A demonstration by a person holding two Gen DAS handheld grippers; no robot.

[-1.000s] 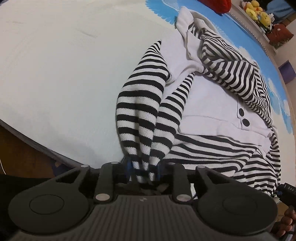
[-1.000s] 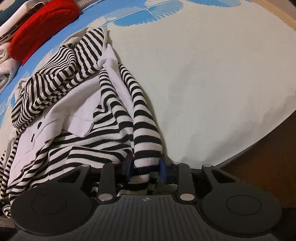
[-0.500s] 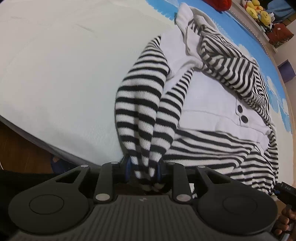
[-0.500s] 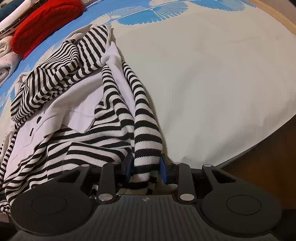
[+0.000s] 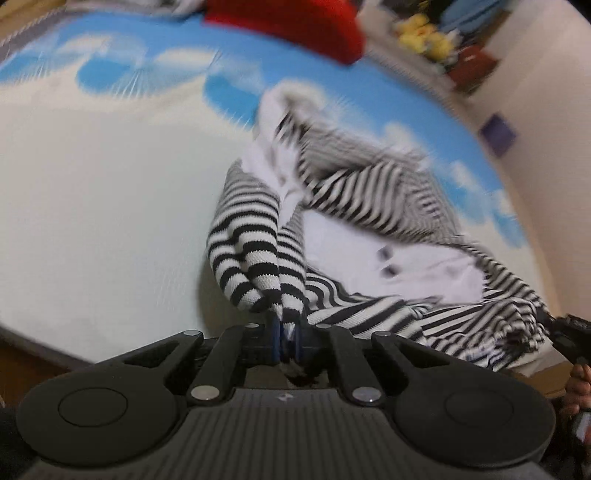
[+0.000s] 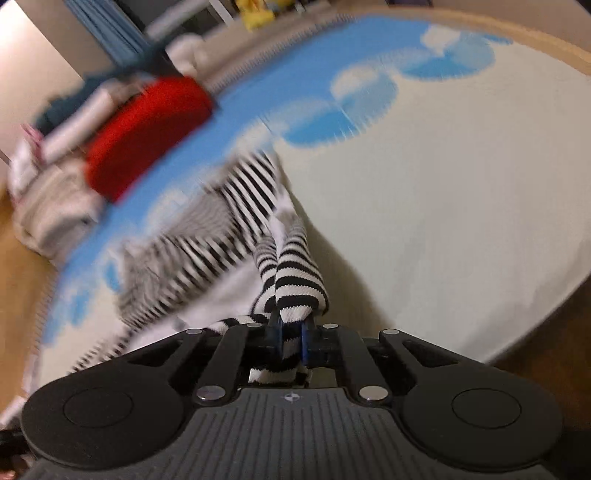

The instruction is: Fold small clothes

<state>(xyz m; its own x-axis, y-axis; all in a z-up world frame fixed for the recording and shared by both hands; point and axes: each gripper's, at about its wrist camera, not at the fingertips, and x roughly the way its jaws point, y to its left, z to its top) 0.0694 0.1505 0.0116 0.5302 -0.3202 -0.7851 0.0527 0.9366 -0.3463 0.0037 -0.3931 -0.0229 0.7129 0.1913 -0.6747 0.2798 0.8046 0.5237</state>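
Note:
A black-and-white striped top with a white front panel and dark buttons (image 5: 388, 258) lies crumpled on the bed; in the right wrist view it (image 6: 207, 251) is blurred. My left gripper (image 5: 286, 339) is closing its jaws on one striped sleeve (image 5: 255, 240), and the pads pinch the cuff. The right gripper (image 6: 291, 339) is likewise closing on the other striped sleeve (image 6: 299, 284), cloth bunched between its pads. Both sleeves hang lifted above the sheet. The right gripper's tip (image 5: 570, 338) and a hand (image 5: 578, 387) show at the left view's right edge.
The bed cover (image 5: 92, 184) is pale with blue cloud shapes toward the back. A red cushion (image 5: 295, 22) (image 6: 147, 129) lies at the far side. Folded pale laundry (image 6: 48, 199) sits by it, yellow soft toys (image 5: 428, 37) beyond. Bed edge and wooden floor (image 6: 546, 339) are near.
Both grippers have risen, pulling the sleeves up off the sheet. Their jaws have squeezed tighter on the cuffs. The views now tip up and show the far side of the bed, blurred.

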